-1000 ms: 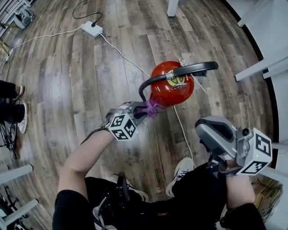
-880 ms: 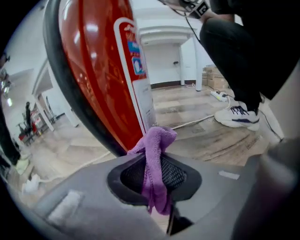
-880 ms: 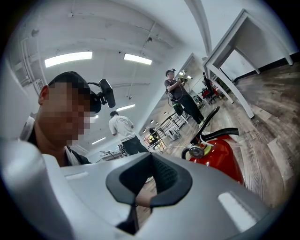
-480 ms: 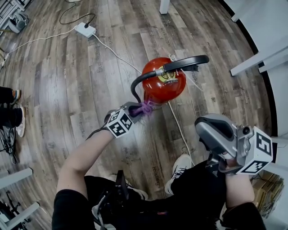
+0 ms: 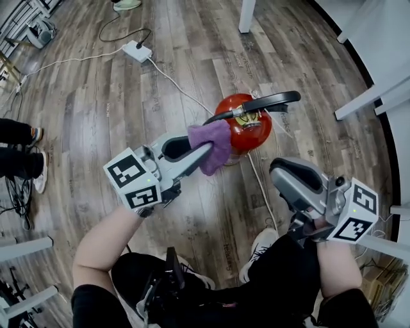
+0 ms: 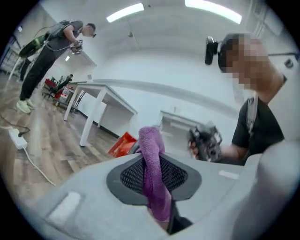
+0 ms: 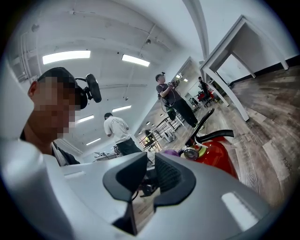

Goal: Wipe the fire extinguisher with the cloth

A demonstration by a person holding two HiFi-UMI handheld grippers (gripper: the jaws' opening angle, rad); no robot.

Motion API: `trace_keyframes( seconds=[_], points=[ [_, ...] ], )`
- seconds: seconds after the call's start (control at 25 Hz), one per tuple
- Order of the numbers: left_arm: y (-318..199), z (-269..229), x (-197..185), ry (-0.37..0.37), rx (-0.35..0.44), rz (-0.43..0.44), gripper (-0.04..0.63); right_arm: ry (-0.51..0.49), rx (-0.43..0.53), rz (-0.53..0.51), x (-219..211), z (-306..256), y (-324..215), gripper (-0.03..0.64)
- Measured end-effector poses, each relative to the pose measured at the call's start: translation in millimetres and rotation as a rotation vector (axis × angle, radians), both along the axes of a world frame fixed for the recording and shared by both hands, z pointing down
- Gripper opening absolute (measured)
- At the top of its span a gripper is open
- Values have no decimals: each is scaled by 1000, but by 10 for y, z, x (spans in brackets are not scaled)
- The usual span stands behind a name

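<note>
A red fire extinguisher (image 5: 246, 128) with a black handle and hose stands on the wood floor; the right gripper view also shows the extinguisher (image 7: 219, 155) low at the right. My left gripper (image 5: 205, 147) is raised in front of it and is shut on a purple cloth (image 5: 213, 144). In the left gripper view the cloth (image 6: 152, 176) hangs squeezed between the dark pads. My right gripper (image 5: 283, 174) hovers to the right of the extinguisher, apart from it. Its jaws have just been opening; a gap shows between its pads (image 7: 165, 174) with nothing in it.
A white power strip (image 5: 137, 50) lies at the back left, and its cable (image 5: 179, 82) runs across the floor past the extinguisher. White table legs (image 5: 246, 14) stand at the back and right. Another person's shoes (image 5: 33, 168) are at the left edge, my own shoe (image 5: 259, 246) below.
My left gripper has risen from the extinguisher's lower side and rolled, carrying the purple cloth up with it. The right gripper has stayed in place.
</note>
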State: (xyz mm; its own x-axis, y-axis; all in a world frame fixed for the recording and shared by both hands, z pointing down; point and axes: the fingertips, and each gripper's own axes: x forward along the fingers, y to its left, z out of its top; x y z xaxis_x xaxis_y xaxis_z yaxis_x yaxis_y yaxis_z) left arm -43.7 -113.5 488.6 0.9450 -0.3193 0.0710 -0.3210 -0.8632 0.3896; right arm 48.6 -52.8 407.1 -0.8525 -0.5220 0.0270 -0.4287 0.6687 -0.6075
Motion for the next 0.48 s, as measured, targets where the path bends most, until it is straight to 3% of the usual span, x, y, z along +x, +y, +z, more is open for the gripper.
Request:
trace_keyframes(
  seconds=[0.12, 0.2, 0.32, 0.48],
  points=[
    [129, -550, 83, 206, -141, 67, 64, 9, 9, 9, -50, 4, -25, 94],
    [225, -768, 158, 288, -221, 114, 64, 4, 20, 6, -75, -19, -28, 130],
    [350, -891, 290, 315, -278, 170, 64, -3, 34, -38, -124, -55, 16, 203],
    [486, -901, 417, 283, -298, 229, 66, 26, 21, -118, -254, 19, 102, 260]
  ],
)
